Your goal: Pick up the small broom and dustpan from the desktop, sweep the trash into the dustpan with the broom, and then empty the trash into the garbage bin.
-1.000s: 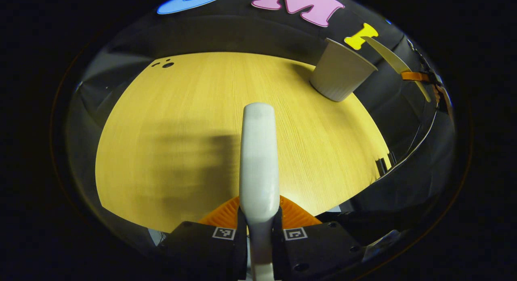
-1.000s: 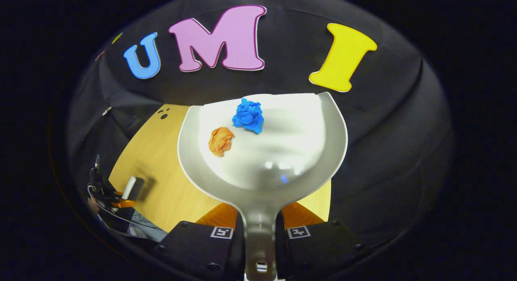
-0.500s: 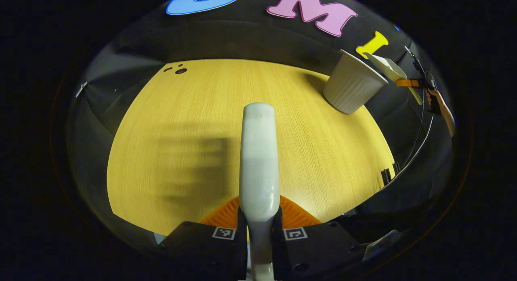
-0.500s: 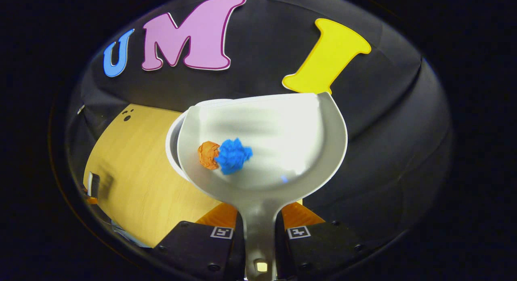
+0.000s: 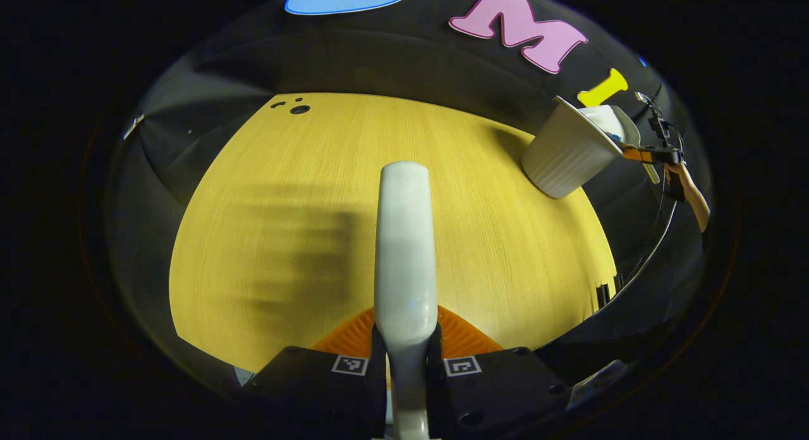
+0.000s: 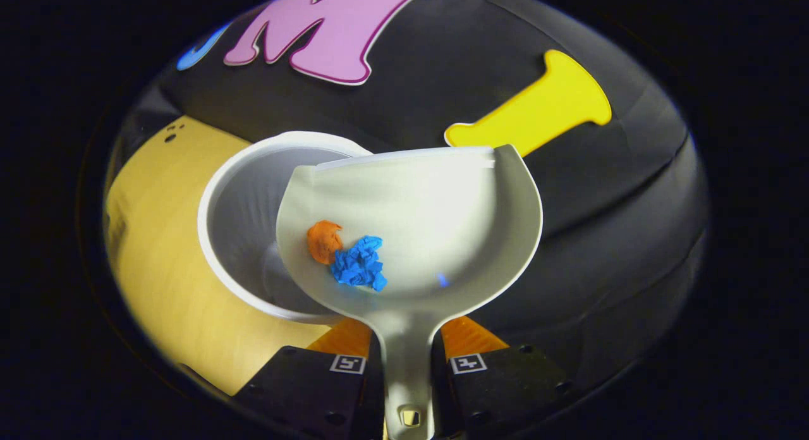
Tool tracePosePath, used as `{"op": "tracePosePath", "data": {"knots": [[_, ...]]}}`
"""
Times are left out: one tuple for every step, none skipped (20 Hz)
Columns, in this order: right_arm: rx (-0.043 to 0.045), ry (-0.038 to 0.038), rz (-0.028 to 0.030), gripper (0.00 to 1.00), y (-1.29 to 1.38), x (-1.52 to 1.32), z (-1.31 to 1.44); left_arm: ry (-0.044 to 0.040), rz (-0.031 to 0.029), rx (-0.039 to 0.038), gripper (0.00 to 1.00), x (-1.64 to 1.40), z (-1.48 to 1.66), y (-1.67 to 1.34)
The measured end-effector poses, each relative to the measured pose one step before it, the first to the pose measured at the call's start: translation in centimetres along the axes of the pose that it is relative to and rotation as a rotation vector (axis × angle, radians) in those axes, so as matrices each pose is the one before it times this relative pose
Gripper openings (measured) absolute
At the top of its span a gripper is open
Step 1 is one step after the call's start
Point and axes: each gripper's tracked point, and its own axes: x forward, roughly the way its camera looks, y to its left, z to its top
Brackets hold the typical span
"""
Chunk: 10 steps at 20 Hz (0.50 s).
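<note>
- Right gripper (image 6: 406,364): nearest item in the right gripper view; both fingers closed tight on the dustpan's handle, just short of the pan's bowl.
- Dustpan (image 6: 442,225): pale, rigid scoop, held out in front of the right gripper and tipped up above the bin. Judged light and stiff with a slick inner face, so the load slides readily. The narrow handle is the proper hold; a grip close to the bowl limits twisting.
- Orange paper wad (image 6: 324,241) and blue paper wad (image 6: 359,269): touching each other, low in the dustpan on the side nearer the bin. Judged very light, soft and crumpled, liable to bounce or stray if tipped quickly.
- Garbage bin (image 6: 240,206): white, open-topped, ribbed outside, standing on the desktop (image 6: 152,238). The dustpan overlaps its mouth; the wads are not yet inside. In the left gripper view the bin (image 5: 562,155) stands at the desktop's far right edge, with the pan at its rim.
- Left gripper (image 5: 406,358): fingers clamped on the broom's handle.
- Broom (image 5: 404,238): pale, smooth, rigid handle running forward over the desktop (image 5: 284,238), well apart from the bin. Bristles not visible.
- Emptying judged imminent; a slow tilt toward the bin is called for.
</note>
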Motion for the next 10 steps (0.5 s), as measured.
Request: {"op": "tracePosePath", "data": {"knots": [[-0.03376,-0.00747,-0.02677,0.34,-0.176,-0.385,0.080,-0.00098,0.00462,-0.00225,0.29,0.021,0.224,0.320],[-0.02653,-0.00598,-0.02261,0.34,-0.023,-0.044,0.239,-0.00182,0.00100,-0.00618,0.29,0.083,0.263,0.050],[-0.03125,-0.00154,-0.02105,0.34,-0.081,0.070,-0.032,-0.00168,-0.00188,-0.00858,0.29,0.011,0.223,0.027],[-0.04341,-0.00995,-0.02207,0.30,-0.187,-0.182,0.654,-0.00175,-0.00105,-0.00671,0.29,0.092,0.040,0.118],[-0.04978,-0.00118,-0.02584,0.34,-0.162,-0.531,-0.204,-0.00263,0.00010,-0.00433,0.29,0.022,0.041,0.069],[-0.05203,-0.00856,-0.03033,0.33,-0.220,0.393,0.102,0.00026,-0.00073,-0.00278,0.29,0.045,-0.093,-0.041],[-0.05491,-0.00925,-0.03030,0.33,-0.238,-0.188,0.246,0.00135,-0.00309,-0.00427,0.29,0.046,-0.054,-0.057],[-0.05220,-0.01385,-0.02704,0.33,-0.390,-0.206,0.165,0.00123,-0.00492,-0.00597,0.29,0.170,0.012,-0.130],[-0.04469,-0.01271,-0.02298,0.33,-0.568,-0.262,0.022,0.00355,-0.00504,-0.00453,0.29,0.077,-0.127,0.037],[-0.03837,-0.00983,-0.01823,0.34,-0.595,-0.368,0.003,0.00434,-0.00081,-0.00086,0.29,0.225,-0.053,0.024]]}}
